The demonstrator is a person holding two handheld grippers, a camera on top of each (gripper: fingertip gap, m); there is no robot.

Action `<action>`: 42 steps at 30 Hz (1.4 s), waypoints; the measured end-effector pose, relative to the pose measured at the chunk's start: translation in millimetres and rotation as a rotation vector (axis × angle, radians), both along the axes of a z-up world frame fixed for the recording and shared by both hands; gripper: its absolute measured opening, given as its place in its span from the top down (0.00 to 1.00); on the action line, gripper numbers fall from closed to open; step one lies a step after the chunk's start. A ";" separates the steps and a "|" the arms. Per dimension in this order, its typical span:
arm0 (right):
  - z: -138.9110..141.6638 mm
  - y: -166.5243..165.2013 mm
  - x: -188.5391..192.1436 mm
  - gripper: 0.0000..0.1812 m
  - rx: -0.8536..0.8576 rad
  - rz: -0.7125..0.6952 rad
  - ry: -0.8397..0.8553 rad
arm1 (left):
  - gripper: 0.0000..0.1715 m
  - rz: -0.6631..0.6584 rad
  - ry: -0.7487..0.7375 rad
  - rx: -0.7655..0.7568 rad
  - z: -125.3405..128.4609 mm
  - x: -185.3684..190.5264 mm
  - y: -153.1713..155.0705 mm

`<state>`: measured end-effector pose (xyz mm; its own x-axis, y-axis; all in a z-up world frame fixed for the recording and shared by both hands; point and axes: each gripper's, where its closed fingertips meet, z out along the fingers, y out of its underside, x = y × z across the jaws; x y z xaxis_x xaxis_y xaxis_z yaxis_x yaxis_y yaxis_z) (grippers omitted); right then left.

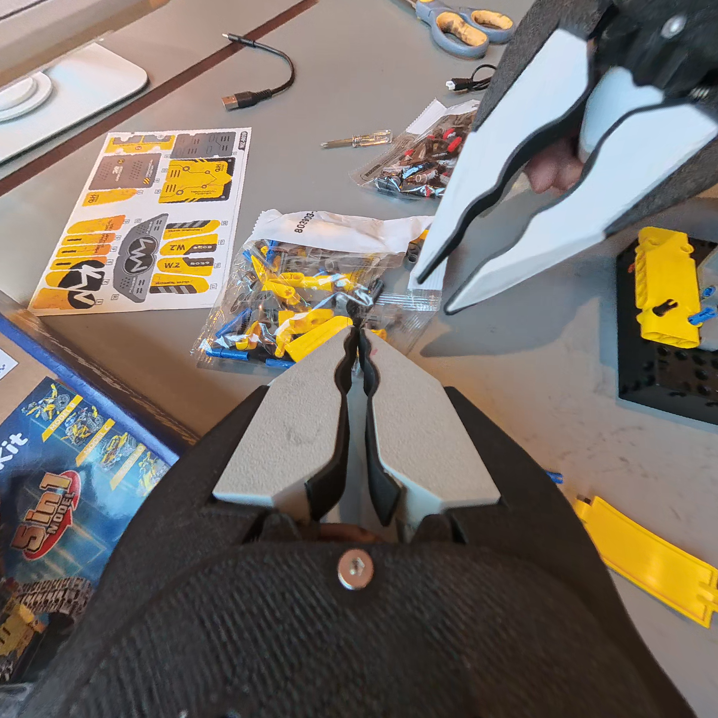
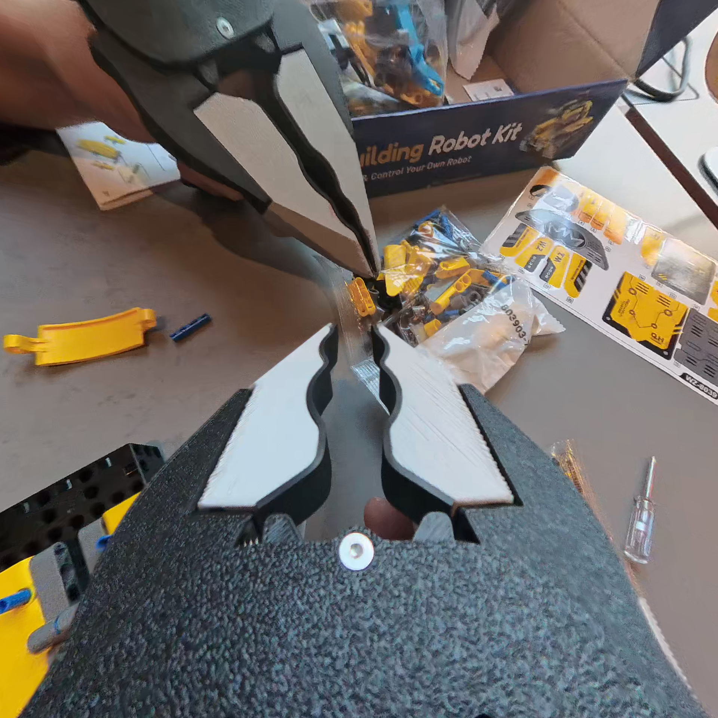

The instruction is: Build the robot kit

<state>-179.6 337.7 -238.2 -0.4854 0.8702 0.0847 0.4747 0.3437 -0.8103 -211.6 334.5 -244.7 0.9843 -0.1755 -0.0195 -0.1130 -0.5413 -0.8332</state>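
Observation:
A clear plastic bag of yellow, blue and black building parts (image 1: 295, 295) lies on the grey table. My left gripper (image 1: 358, 336) is shut, and its tips pinch the bag's near edge. In the right wrist view the left gripper (image 2: 373, 272) comes down from the upper left onto the same bag (image 2: 447, 279). My right gripper (image 2: 353, 329) is open, with a stretched strip of the bag's plastic between its fingers. In the left wrist view the right gripper (image 1: 435, 295) hangs open over the bag's right end.
A sticker sheet (image 1: 143, 221) and a blue kit box (image 1: 58, 485) lie to the left. A black pegged plate (image 1: 660, 369) with a yellow block (image 1: 666, 287) stands at right. A curved yellow panel (image 1: 641, 559), a screwdriver (image 1: 357, 140), a second parts bag (image 1: 419, 163), scissors (image 1: 462, 27) and a cable (image 1: 264, 77) lie around. My left and right fingertips are right by each other.

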 end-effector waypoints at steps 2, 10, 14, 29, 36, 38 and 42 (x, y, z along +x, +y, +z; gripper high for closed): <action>-6.0 0.3 -3.1 0.91 0.027 -0.020 -0.012 | 1.00 0.008 -0.001 0.019 3.5 -1.2 1.0; 4.2 15.7 -19.1 0.93 0.122 -0.149 0.083 | 1.00 0.014 -0.032 0.077 14.1 0.0 4.0; 8.0 20.5 -21.5 0.91 0.102 -0.184 0.103 | 1.00 -0.003 -0.023 0.073 12.4 4.7 4.2; 11.4 -5.4 -21.2 0.97 -0.039 -0.084 0.111 | 1.00 -0.005 -0.021 0.092 17.1 4.7 3.6; 28.8 -22.2 -14.2 0.99 -0.184 0.009 0.141 | 1.00 0.001 0.001 0.084 15.0 2.5 3.1; 34.0 -20.2 -15.4 0.99 -0.224 -0.010 0.144 | 1.00 0.007 0.005 0.077 13.8 1.1 2.9; 8.4 2.7 -24.3 1.00 -0.028 -0.126 0.096 | 1.00 0.002 -0.002 0.085 16.0 2.8 2.9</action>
<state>-203.9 340.5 -229.8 -0.3628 0.9264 0.1007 0.4323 0.2630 -0.8625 -208.8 337.4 -228.7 0.9847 -0.1711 -0.0321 -0.1100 -0.4689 -0.8764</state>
